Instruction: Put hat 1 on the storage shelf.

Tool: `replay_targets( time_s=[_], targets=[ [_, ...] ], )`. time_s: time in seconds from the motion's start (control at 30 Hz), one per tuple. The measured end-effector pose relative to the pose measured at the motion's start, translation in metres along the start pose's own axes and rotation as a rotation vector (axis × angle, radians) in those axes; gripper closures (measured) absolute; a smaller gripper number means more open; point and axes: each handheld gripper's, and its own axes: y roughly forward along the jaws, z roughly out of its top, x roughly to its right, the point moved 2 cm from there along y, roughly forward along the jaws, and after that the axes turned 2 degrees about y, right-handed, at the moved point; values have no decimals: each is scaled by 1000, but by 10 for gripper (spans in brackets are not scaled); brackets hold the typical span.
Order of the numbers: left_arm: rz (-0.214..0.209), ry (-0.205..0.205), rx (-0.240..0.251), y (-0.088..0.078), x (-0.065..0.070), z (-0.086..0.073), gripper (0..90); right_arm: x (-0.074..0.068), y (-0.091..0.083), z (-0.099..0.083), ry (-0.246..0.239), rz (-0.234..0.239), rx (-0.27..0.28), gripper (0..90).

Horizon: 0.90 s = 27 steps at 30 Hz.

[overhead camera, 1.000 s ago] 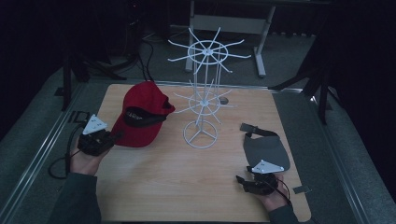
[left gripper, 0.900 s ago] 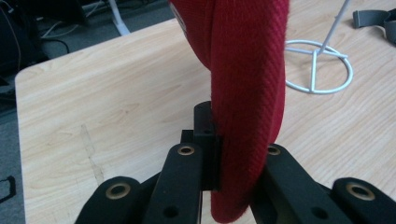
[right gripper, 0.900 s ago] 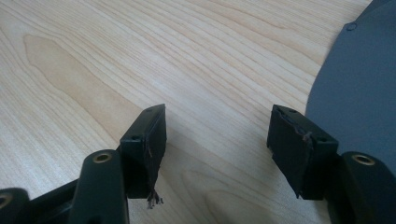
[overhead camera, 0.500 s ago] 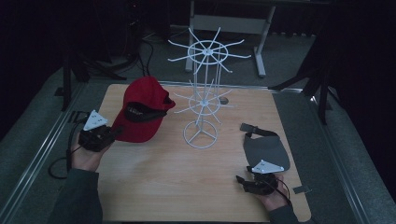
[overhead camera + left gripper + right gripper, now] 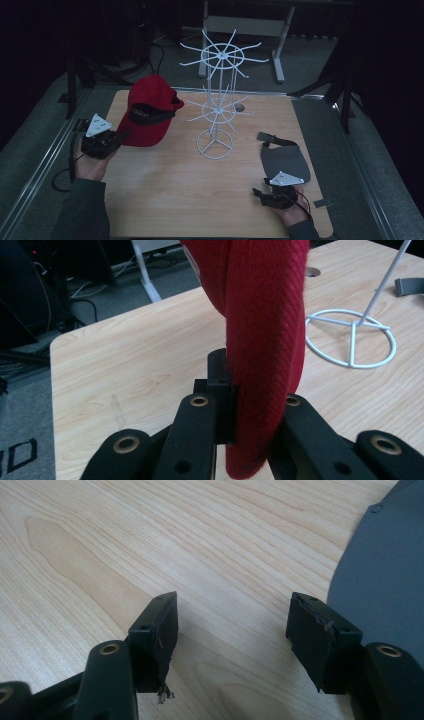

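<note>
A red cap (image 5: 150, 117) hangs tilted over the table's left side, its dark inside facing me. My left gripper (image 5: 120, 136) is shut on its edge. In the left gripper view the red fabric (image 5: 265, 315) stands pinched between the black jaws of that gripper (image 5: 255, 395). A white wire rack (image 5: 217, 115) with spoke arms stands mid-table, its ring base (image 5: 352, 337) to the right of the cap. A grey cap (image 5: 285, 160) lies flat at the right. My right gripper (image 5: 261, 196) rests just in front of it, open and empty (image 5: 232, 625), with the grey cap (image 5: 385, 580) beside its right jaw.
The wooden table (image 5: 175, 200) has a small round hole (image 5: 240, 107) behind the rack. A metal frame and dark floor surround the table. A grey stand (image 5: 250, 25) and cables lie on the floor beyond the far edge.
My left gripper has raised the red cap slightly, tipping it further up off the table. The right gripper has stayed still.
</note>
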Motion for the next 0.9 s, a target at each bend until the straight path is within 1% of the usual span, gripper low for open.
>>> replay_targets(
  time_s=[0.33, 0.9],
  targets=[
    [23, 3, 25, -3, -2, 12, 860, 0, 0, 0, 0, 0, 0, 373],
    [48, 10, 62, -9, -6, 30, 860, 0, 0, 0, -1, 0, 0, 372]
  ],
)
